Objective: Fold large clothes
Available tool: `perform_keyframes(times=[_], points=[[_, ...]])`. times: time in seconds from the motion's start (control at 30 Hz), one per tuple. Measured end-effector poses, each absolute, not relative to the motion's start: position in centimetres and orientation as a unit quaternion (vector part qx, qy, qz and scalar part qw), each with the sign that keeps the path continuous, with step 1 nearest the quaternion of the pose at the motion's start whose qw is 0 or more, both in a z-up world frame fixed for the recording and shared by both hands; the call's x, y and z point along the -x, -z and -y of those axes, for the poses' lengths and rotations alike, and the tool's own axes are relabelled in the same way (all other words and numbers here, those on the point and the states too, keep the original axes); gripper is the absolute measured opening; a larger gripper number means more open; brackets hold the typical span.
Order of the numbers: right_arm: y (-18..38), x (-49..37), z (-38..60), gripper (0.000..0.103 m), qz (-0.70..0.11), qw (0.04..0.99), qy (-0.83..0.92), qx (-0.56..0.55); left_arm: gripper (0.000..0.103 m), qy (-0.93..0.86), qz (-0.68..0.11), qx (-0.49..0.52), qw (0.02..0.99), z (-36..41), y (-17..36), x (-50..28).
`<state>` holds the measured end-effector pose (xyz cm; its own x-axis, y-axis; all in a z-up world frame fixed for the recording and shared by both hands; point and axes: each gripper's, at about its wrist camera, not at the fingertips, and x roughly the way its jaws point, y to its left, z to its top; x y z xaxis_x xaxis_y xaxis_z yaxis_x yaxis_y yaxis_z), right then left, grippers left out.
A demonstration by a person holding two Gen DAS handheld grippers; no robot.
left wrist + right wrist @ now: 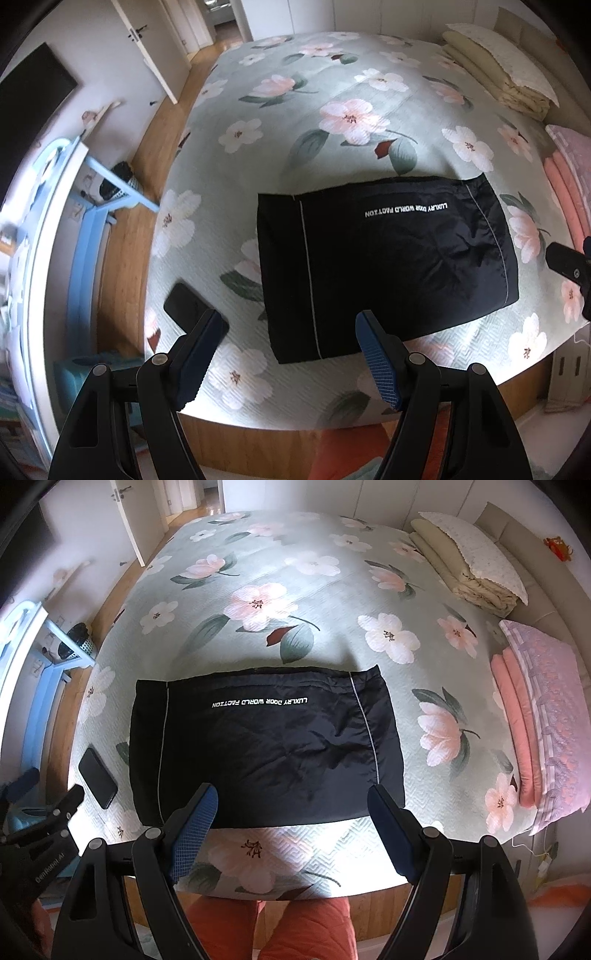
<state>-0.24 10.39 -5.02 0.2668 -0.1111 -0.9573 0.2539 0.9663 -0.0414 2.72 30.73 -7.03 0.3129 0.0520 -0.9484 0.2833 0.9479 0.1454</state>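
1. My left gripper [284, 325] has its two black fingers with blue pads spread wide apart. It holds nothing and touches nothing. It hangs above the near edge of the bed, with the near left corner of the clothing below it.
2. My right gripper [291, 797] is spread wide too, and it is empty. It hangs over the near edge of the clothing and does not touch it.
3. I count one folded piece of clothing, a shiny black padded jacket [266, 746]. It lies flat on the big bed with the pale green flowered quilt [280, 572], close to the near edge.
4. The jacket is folded into a neat wide block. It has two thin pale lines running from front to back, one near each side. A row of small white letters sits upside down near its far edge. The cloth has a few soft wrinkles on the right half.
5. I count one flat black phone [98, 778]. It lies on the quilt just beside the left side of the jacket, not touching it.
6. I count two piles of bedding by the head of the bed: one cream folded pile [469, 565] and one pink folded pile [535, 709]. Both are well apart from the jacket.
7. My orange trouser legs [266, 923] show below the bed edge.
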Motion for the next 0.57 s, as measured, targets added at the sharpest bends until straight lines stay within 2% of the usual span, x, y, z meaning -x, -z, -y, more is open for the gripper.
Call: perform_keyframes(times=[0.57], points=[[6.5, -0.1, -5.7, 0.084, -0.606, 0.794, 0.036, -0.029, 0.076, -0.014, -0.573, -0.122, 0.810, -24.6, 5.7, -0.4]])
